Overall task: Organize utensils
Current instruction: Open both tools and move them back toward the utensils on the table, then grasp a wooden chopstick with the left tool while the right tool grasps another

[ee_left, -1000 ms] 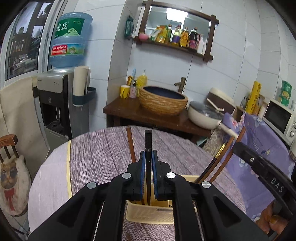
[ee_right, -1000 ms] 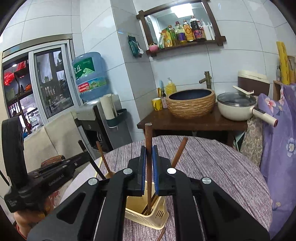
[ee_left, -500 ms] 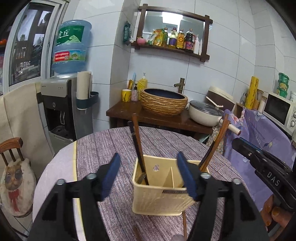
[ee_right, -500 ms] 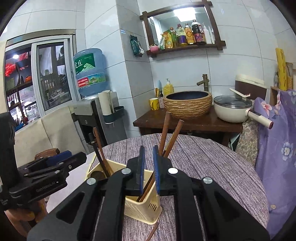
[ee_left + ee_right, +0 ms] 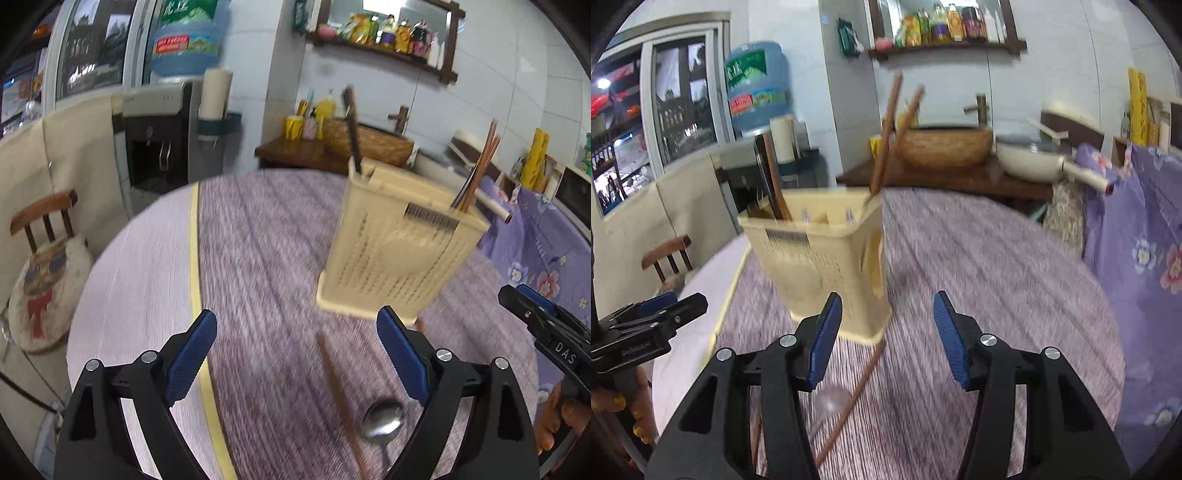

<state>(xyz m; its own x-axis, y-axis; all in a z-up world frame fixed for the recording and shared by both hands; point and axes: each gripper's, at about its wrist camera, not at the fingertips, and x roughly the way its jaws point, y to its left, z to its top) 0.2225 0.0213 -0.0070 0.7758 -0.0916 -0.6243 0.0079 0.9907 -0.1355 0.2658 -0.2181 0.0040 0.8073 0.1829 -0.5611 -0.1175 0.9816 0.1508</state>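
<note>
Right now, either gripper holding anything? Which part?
Nothing held. Left gripper and right gripper have both just been opening, nothing between the jaws. Chopsticks stand in the holder; a spoon lies on the table.

Both the left gripper [image 5: 295, 354] and the right gripper [image 5: 886, 336] have black plastic arms, silver screws and ribbed blue pads, with white lettering on their sides.

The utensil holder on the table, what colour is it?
The utensil holder is pale cream-yellow plastic, seen best in the left wrist view.
</note>
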